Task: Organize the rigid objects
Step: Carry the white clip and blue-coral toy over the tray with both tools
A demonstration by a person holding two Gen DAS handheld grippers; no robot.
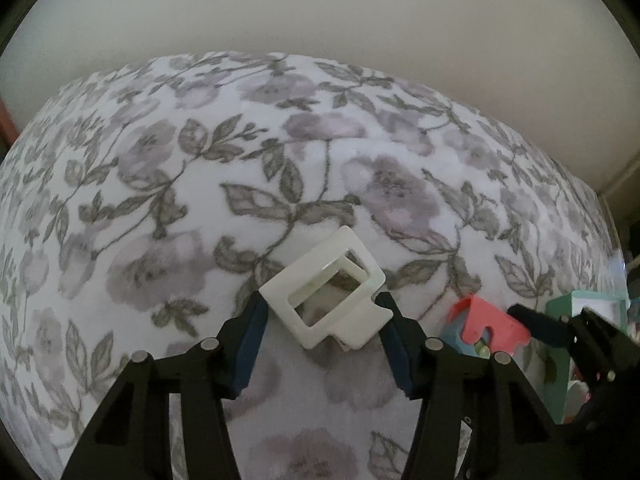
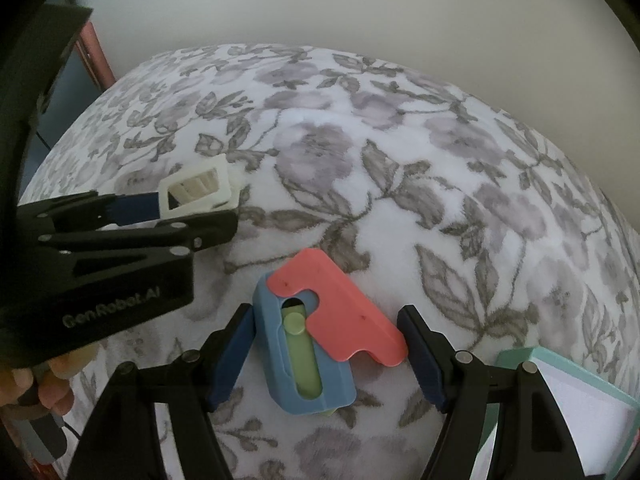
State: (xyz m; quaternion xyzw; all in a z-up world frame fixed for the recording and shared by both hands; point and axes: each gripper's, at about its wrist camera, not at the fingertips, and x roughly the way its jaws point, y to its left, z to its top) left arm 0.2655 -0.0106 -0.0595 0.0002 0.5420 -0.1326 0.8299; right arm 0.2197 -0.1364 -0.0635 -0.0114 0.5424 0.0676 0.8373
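Both grippers tilt steeply down over a floral blanket (image 1: 168, 184) that covers the surface, with a plain wall beyond its far edge.

The left gripper (image 1: 322, 316) has its two blue-padded fingers (image 1: 250, 344) on either side of a white plastic frame piece (image 1: 326, 292), a hollow square-windowed part standing tilted on the blanket, well in from the far edge. The pads sit right at the piece's two lower sides and look to be touching it, at about a half-wide opening; whether they press firmly cannot be told. In the right wrist view the same gripper (image 2: 192, 204) reaches in from the left, a person's hand (image 2: 36, 384) wrapped round its grip.

The right gripper (image 2: 326, 344) is fairly wide, its fingers (image 2: 230, 360) flanking a cluster of parts: a blue slotted block (image 2: 276, 372) with a green pin (image 2: 298, 344) in its slot and a coral pink plate (image 2: 340, 304) leaning across it. The left pad lies just beside the blue block, the right pad just beside the pink plate's corner; a grip cannot be confirmed. A teal-rimmed box (image 2: 560, 364) sits near the right edge of the blanket.
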